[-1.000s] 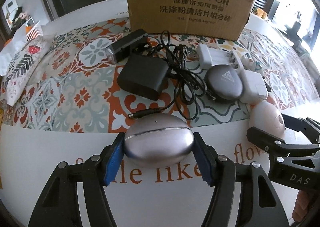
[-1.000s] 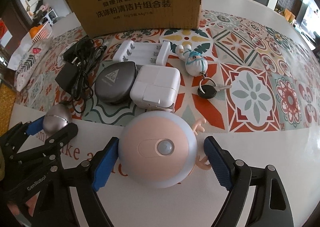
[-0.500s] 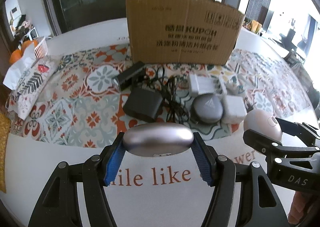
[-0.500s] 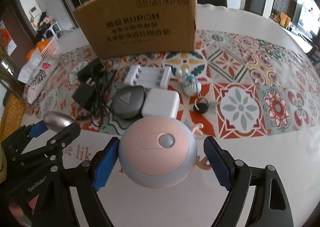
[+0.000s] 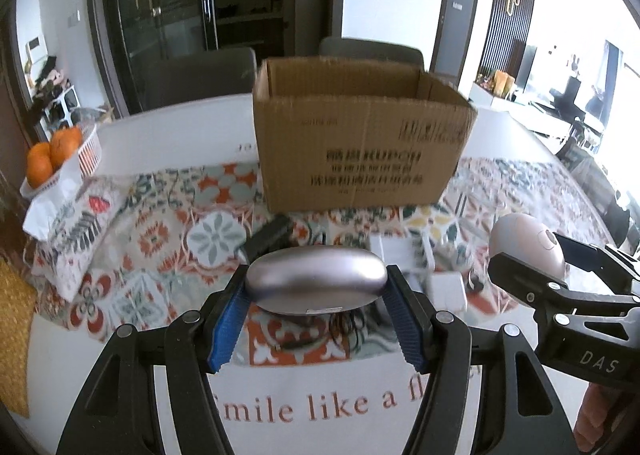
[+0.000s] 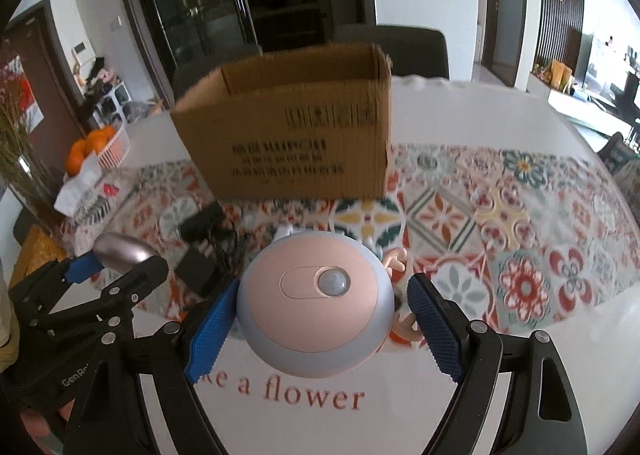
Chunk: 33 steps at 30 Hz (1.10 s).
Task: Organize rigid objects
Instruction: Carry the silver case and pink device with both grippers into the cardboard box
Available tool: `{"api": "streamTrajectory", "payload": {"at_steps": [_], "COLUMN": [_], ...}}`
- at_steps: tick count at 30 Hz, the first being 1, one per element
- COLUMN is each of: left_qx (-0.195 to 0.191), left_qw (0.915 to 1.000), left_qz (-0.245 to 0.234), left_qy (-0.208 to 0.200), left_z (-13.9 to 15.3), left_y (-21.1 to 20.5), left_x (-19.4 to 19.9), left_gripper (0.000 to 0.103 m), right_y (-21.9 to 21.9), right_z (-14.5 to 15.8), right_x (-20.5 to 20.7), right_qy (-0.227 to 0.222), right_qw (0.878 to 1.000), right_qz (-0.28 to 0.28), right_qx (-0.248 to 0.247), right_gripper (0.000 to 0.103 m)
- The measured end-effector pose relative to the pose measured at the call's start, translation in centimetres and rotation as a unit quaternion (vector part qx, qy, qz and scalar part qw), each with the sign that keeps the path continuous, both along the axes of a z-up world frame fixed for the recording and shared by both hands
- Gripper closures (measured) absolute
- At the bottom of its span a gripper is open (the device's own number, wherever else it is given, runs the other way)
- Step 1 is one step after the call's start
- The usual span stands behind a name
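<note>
Above the near edge of the white table, 2 objects are held clear of the surface, 1 in each gripper. The left gripper is pinched on a silver oval case, its blue pads pressed against the 2 narrow ends so that the long, smooth shell cannot slip sideways. The right gripper carries a round pink night light with a sensor dome on its face. Its left pad touches the rim, while a small gap seems to show at the right pad, where antler-shaped feet protrude, so the grip is judged firm but not fully confirmed.

Beyond both grippers, an open cardboard box stands on the patterned mat, its mouth facing up. It is judged to be the container into which the objects are sorted. A black adapter with cable and white chargers, partly hidden, are left on the mat before the box.
</note>
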<state>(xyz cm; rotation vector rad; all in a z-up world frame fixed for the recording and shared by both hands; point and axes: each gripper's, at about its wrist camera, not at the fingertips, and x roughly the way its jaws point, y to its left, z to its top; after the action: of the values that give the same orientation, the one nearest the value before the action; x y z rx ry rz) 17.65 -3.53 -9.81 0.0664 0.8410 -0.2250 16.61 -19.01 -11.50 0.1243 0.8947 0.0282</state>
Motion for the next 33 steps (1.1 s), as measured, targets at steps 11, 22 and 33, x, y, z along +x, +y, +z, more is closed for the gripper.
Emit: {"api": "streamTrajectory", "payload": {"at_steps": [11,22,33], "left_qx": [-0.002,-0.004,0.004], "left_qw": [0.9986,0.9975,0.9969], "left_qz": [-0.017,-0.027,-0.032], "left_qy": [-0.05,-0.065,-0.071], "left_z": [4.5,7.2,8.9], "left_y": [-0.7,-0.8,-1.5], "left_x": [3.3,7.0,11.3], "left_gripper": [0.038,0.038,0.038], "right_y": [-0.6,-0.5,-0.2], "right_z": [4.4,7.3,9.5], "right_x": [3.2,6.6,10.3], "right_qy": [-0.06,-0.097,-0.113], "right_qw": [0.998,0.995,0.993], "right_qz": [-0.016,-0.013,-0.003], "right_qx": [-0.001,-0.017,-0.03], "right_gripper": [0.018,0.018,0.018]}}
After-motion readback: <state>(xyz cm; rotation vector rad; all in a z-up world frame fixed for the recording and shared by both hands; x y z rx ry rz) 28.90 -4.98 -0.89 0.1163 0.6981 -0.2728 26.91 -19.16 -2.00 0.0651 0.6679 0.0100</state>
